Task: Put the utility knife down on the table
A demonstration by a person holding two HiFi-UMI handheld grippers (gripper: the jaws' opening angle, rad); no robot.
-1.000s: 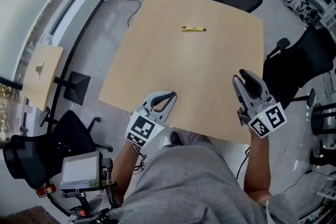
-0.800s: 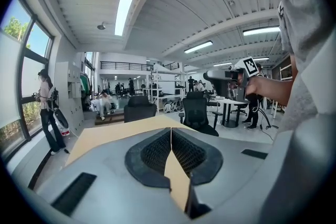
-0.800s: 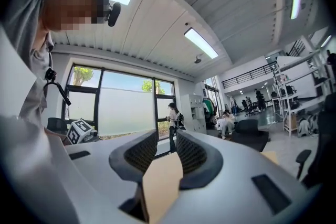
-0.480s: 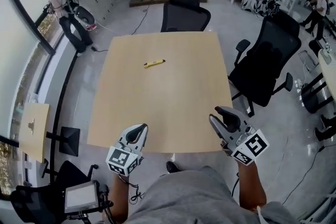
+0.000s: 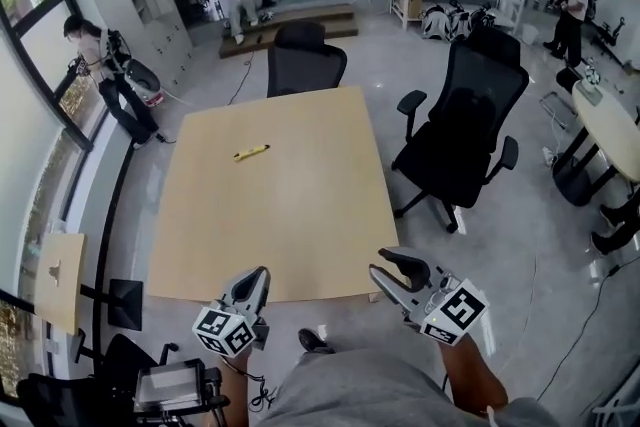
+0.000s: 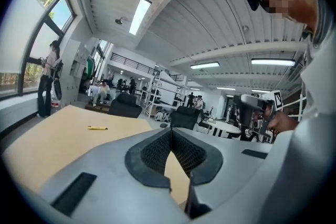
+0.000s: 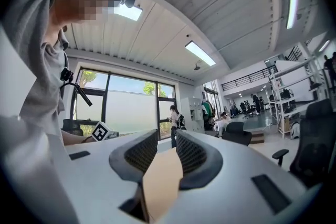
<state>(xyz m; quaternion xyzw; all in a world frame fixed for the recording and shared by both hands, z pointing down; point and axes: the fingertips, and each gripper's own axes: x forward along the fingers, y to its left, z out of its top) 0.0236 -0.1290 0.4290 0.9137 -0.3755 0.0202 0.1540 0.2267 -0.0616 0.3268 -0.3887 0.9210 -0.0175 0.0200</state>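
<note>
The yellow utility knife (image 5: 251, 153) lies flat on the far left part of the light wooden table (image 5: 300, 225), with nothing touching it. In the left gripper view the knife (image 6: 97, 128) shows as a small yellow bar far off on the table top. My left gripper (image 5: 255, 277) hovers at the table's near edge, its jaws meeting and empty (image 6: 171, 131). My right gripper (image 5: 388, 264) sits just past the near right corner. Its jaws (image 7: 166, 136) stand a little apart, empty, with the table top showing through the gap.
Two black office chairs stand by the table: one at the far side (image 5: 305, 55), one to the right (image 5: 465, 115). A small wooden side table (image 5: 55, 280) and a stand with a device (image 5: 170, 385) are at the left. People stand near the window and the shelves.
Both grippers have drawn back toward me to the table's near edge, far from the knife. The head view has lifted and shows more of the room. The knife has stayed put.
</note>
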